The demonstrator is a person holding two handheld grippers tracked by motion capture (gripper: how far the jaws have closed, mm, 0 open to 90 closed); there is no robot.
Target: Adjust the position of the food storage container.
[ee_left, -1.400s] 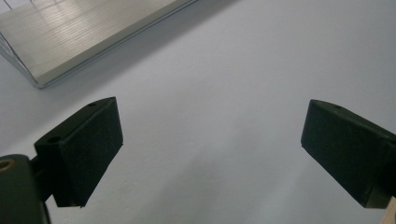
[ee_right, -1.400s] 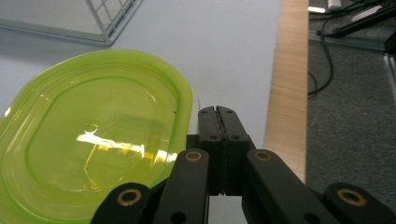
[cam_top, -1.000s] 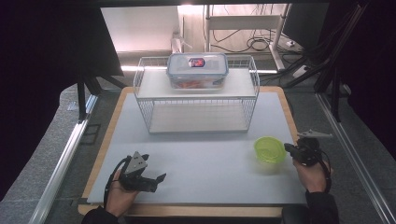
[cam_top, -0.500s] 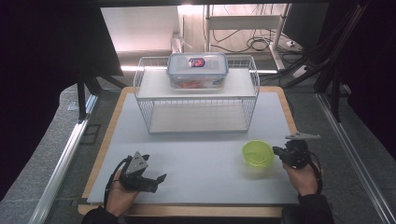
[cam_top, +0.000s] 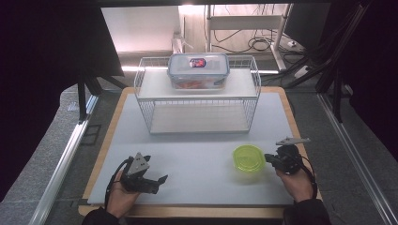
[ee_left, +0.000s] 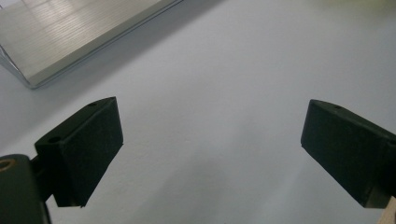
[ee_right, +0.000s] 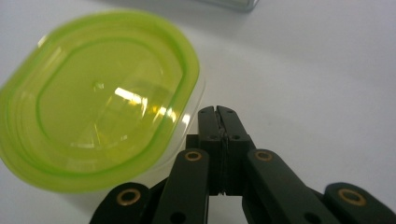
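Bench (cam_top: 197, 140): pale grey surface on a wooden board, viewed from above on the person's side.

Green-lidded container (cam_top: 248, 157): a low tub of clear plastic with a translucent lime-green lid. It sits on the bench at the near right, in front of the wire rack and well apart from it. In the right gripper view the green-lidded container (ee_right: 98, 100) lies upright and flat on the bench, its lid on, with light reflecting off the top.

Right tool (cam_top: 268, 158): black, two-jawed, held in the person's right hand (cam_top: 296, 183) at the near right of the bench, pointing toward the container's right side. In the right gripper view the right tool (ee_right: 218, 111) has its jaws clenched together with nothing between them; the tips lie just beside the container's rim, and whether they touch it cannot be told.

Left tool (cam_top: 162, 179): black with a grey three-cornered plate on top, held in the person's left hand (cam_top: 121, 197) at the near left of the bench, well apart from the container. In the left gripper view the left tool (ee_left: 212, 140) has its jaws released and spread wide over bare bench, grasping nothing.

Wire rack (cam_top: 197, 96): white wire frame with a flat shelf on top, standing at the far middle of the bench.

Storage box (cam_top: 198, 70): clear box with a blue-rimmed lid and reddish contents, resting on top of the wire rack.
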